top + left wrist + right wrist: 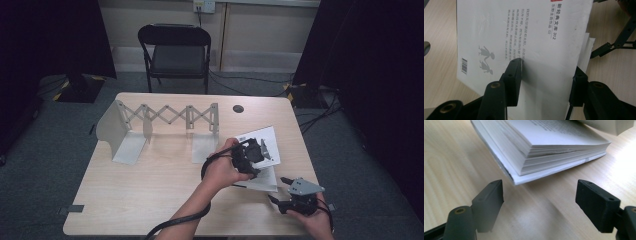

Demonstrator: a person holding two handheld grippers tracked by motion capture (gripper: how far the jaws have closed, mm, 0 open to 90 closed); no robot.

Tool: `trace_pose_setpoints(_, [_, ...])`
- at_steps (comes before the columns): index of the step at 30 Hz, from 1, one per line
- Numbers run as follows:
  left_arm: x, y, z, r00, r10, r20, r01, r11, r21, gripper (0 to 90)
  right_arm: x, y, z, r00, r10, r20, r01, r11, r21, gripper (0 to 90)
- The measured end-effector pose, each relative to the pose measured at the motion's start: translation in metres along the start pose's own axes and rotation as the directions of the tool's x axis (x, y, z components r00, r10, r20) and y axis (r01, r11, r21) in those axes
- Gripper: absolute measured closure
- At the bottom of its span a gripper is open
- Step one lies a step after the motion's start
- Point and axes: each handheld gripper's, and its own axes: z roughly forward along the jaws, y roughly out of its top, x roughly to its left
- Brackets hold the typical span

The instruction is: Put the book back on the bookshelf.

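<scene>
1. High view: light wood tabletop [150, 190] on grey carpet, with a black folding chair [175, 50] behind it, dark curtains on both sides and cables along the far wall.
2. High view: a grey expanding rack [165, 120] stands at the far left of the tabletop, well apart from the work, and a round cable hole [238, 108] sits near the far edge.
3. High view: the white book [267, 142] lies right of centre. My left claw [250, 155] is on its raised cover, and my right claw [290, 197] is low near the front right edge, just beside the book and apart from it.
4. Left claw view: my left claw [546, 75] is clamped on the lifted back cover [529, 37]. One jaw lies across the printed face and the other sits at the cover's edge, as closed as this grip gets.
5. Left claw view: it shows print the high view can't resolve, namely a barcode [464, 66], two grey child figures [485, 60], columns of text and a red strip at the top. The page block's edge peeks out on the right.
6. Right claw view: my right claw [540, 195] stands wide open and holds nothing, with bare tabletop between the jaws.
7. Right claw view: the book's near corner [519, 178] sits just ahead of the jaws, not touching. The stacked pages and the bottom cover rest flat on the wood, a side profile neither other view gives.
</scene>
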Motion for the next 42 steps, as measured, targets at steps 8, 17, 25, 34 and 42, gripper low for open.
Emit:
trace_pose_setpoints(8, [0.008,0.005,-0.003,0.9997,-0.006,0.025,0.005,0.9998,0.020,54.2,-0.001,0.007,0.004,0.9990,-0.031,0.031,0.032,0.999,-0.018,23.1])
trace_pose_setpoints(17, [0.012,0.008,-0.005,0.9992,-0.010,0.039,0.009,0.9995,0.030,54.5,-0.003,0.016,0.014,0.9910,-0.089,0.100,0.090,0.996,0.000,26.0])
trace_pose_setpoints(25, [0.013,0.007,-0.007,0.9990,-0.013,0.043,0.012,0.9994,0.032,54.8,-0.002,0.030,0.020,0.9803,-0.162,0.113,0.168,0.985,-0.044,31.7])
trace_pose_setpoints(34, [0.005,0.009,-0.019,0.9974,-0.024,0.068,0.022,0.9993,0.031,54.8,0.004,0.042,0.002,0.9563,-0.259,0.136,0.265,0.964,-0.030,50.6])
trace_pose_setpoints(42, [-0.007,0.005,-0.038,0.9958,0.027,0.087,-0.027,0.9996,-0.007,52.1,0.009,0.064,-0.027,0.9483,-0.308,0.075,0.310,0.951,-0.016,61.6])
